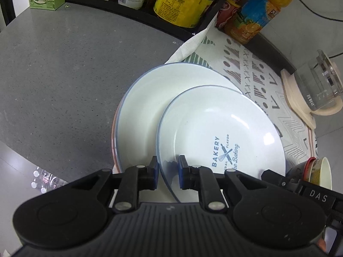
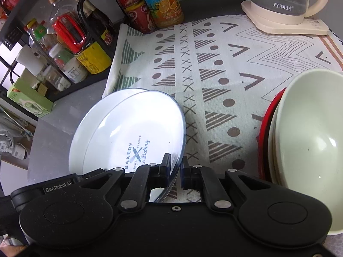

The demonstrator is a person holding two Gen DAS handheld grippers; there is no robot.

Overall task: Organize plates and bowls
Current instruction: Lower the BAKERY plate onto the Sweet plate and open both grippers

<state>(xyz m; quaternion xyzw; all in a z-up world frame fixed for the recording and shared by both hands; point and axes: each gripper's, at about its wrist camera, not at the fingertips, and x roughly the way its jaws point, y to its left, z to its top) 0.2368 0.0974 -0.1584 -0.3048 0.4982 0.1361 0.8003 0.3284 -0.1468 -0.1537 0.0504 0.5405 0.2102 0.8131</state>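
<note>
Nearest to me, both grippers work the same object: the top plate (image 1: 220,135), white with a blue rim and a bakery print.

My left gripper (image 1: 168,172) straddles the plate's near rim. The gap between its pads is narrow, but light shows on both sides of the rim, so I judge it nearly closed and no longer clamping. No earlier view confirms any release.

My right gripper (image 2: 175,172) is closed on the opposite stretch of the same rim. The rim passes straight between its pads, and the plate hangs tilted from that grip.

Task status, as a judgement:
1. The top plate overlaps a second white plate (image 1: 145,98) lying under it, offset toward the cloth. It is not yet seated squarely on the stack. A pink edge below suggests a third plate, but I cannot tell.
2. The plate stack sits at the left edge of the patterned cloth (image 2: 214,68), partly on the bare grey tabletop (image 1: 64,75).
3. Pale bowls (image 2: 308,141) are already nested at the right edge of the cloth, inside a red one (image 2: 264,128).

Remaining: lower and centre the top plate, then let go.

Farther back stand a kettle (image 2: 285,2) at the far right corner, drink bottles (image 2: 158,2), and a rack of condiments (image 2: 64,42) along the far left.
</note>
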